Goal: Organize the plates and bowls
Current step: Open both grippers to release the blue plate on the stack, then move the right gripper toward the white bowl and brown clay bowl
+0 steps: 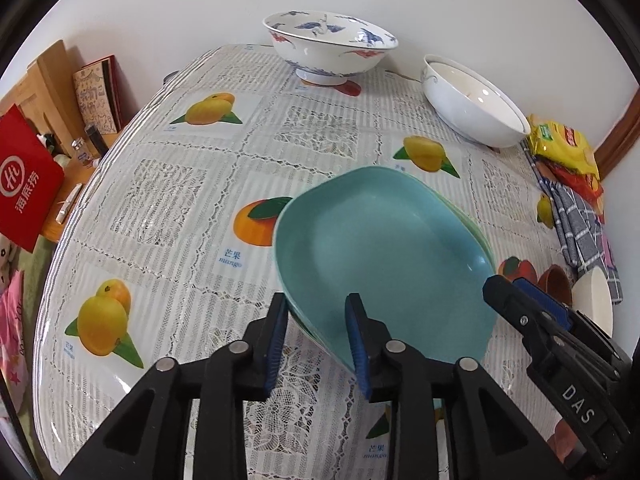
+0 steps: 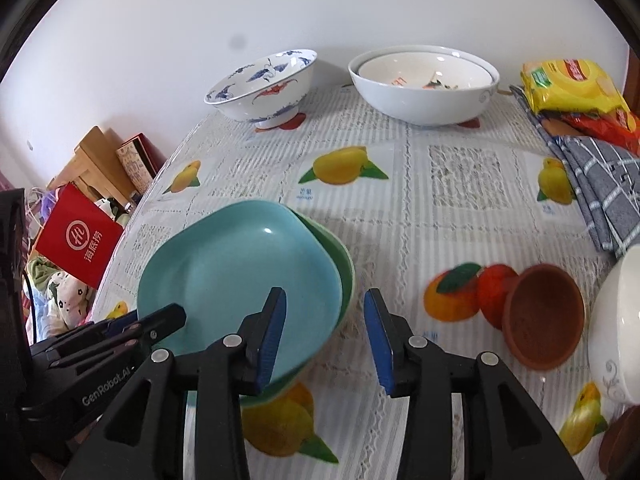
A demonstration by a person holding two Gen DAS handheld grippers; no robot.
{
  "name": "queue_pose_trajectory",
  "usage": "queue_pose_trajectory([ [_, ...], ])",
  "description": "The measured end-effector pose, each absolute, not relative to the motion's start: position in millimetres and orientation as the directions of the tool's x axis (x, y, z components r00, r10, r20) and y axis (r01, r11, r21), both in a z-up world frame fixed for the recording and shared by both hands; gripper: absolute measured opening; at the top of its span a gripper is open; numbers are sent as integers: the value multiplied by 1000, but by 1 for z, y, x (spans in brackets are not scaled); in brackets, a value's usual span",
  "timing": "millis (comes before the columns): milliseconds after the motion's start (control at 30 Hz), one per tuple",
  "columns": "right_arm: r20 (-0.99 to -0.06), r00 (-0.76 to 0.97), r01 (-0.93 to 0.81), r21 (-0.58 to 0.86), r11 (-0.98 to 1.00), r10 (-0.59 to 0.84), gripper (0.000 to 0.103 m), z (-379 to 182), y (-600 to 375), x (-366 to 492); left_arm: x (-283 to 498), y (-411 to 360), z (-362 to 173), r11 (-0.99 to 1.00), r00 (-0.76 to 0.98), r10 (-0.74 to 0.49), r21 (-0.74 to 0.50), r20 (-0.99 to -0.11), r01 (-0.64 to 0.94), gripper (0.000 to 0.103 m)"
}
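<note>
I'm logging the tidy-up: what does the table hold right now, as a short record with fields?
stack: turquoise square plastic plate nested on a green plate
left gripper: open, straddling the turquoise plate's near rim
right gripper: open, straddling the stack's right edge
far bowls: blue-and-red patterned porcelain bowl; white ceramic bowl with a smaller bowl inside
right side: brown clay cup lying on its side; grey checked cloth; yellow snack packet
surface: fruit-print tablecloth
</note>
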State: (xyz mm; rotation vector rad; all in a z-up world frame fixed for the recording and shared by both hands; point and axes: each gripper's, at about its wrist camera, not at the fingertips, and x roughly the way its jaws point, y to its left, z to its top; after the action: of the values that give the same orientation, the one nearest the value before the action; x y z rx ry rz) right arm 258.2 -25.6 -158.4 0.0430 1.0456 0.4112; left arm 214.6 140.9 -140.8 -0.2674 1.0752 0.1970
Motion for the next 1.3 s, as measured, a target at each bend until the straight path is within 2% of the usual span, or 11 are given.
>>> queue_pose_trajectory([
  [100, -838, 413, -296, 247, 923, 357, 40, -163, -27, 254, 214, 135, -141, 961, 464, 19, -112, -886, -252, 42],
  [200, -856, 393, -293, 228, 929, 335, 40, -170, -22, 255, 212, 137, -142, 961, 467, -8, -135, -884, -240, 43],
  [300, -862, 388, -293, 219, 931, 325, 28, -173, -19, 256, 211, 141, -141, 962, 472, -7, -135, -881, -238, 49],
  [333, -865, 386, -293, 214, 932, 320, 26, -174, -17, 256, 211, 142, -140, 962, 474, -6, -135, -881, -238, 49],
  [600, -836, 466, -277, 173, 945, 290, 26, -149, -35, 245, 203, 145, -124, 959, 515, 3, -143, -857, -244, 49],
  [933, -774, 611, -148, 95, 984, 166, 35, -106, -129, 205, 185, 97, -84, 980, 590, 22, -99, -807, -173, 49],
  [1033, -755, 645, -99, 73, 992, 120, 42, -97, -162, 188, 180, 72, -73, 987, 617, 35, -69, -786, -144, 49],
  [1100, -742, 663, -77, 63, 995, 98, 43, -92, -178, 178, 178, 54, -67, 991, 630, 41, -47, -776, -122, 49],
  [1300, -716, 697, -7, -53, 999, -34, 47, -85, -227, 145, 176, 2, -61, 997, 657, 69, 25, -751, -76, 49],
])
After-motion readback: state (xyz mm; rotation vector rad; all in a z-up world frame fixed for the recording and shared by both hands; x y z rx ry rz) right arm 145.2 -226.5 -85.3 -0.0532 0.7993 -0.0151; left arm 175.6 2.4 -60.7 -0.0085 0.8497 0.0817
